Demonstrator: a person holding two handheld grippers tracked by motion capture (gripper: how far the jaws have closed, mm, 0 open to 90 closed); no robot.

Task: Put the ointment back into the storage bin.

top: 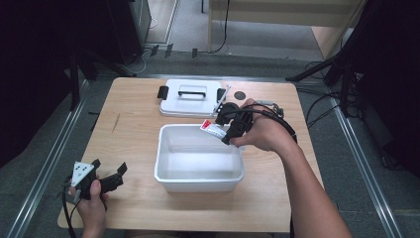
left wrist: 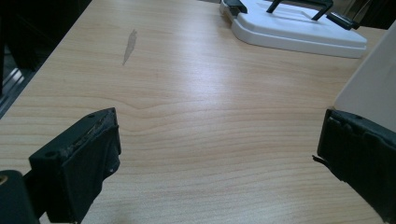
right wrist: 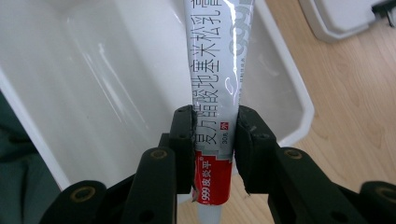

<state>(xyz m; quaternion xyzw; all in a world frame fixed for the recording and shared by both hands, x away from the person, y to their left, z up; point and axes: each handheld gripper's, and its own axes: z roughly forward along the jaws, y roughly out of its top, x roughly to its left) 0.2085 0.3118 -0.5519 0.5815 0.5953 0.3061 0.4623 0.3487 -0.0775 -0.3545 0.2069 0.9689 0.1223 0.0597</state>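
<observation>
Hanging over the white tub's far right rim, a white-and-red tube is gripped by the right gripper; the left gripper is held released above the table

Light wooden rectangular tabletop: bears a thin grey streak toward the left side (slightly slanted) and a small black round disc near the far edge. Beyond, black cables on grey floor.
</observation>
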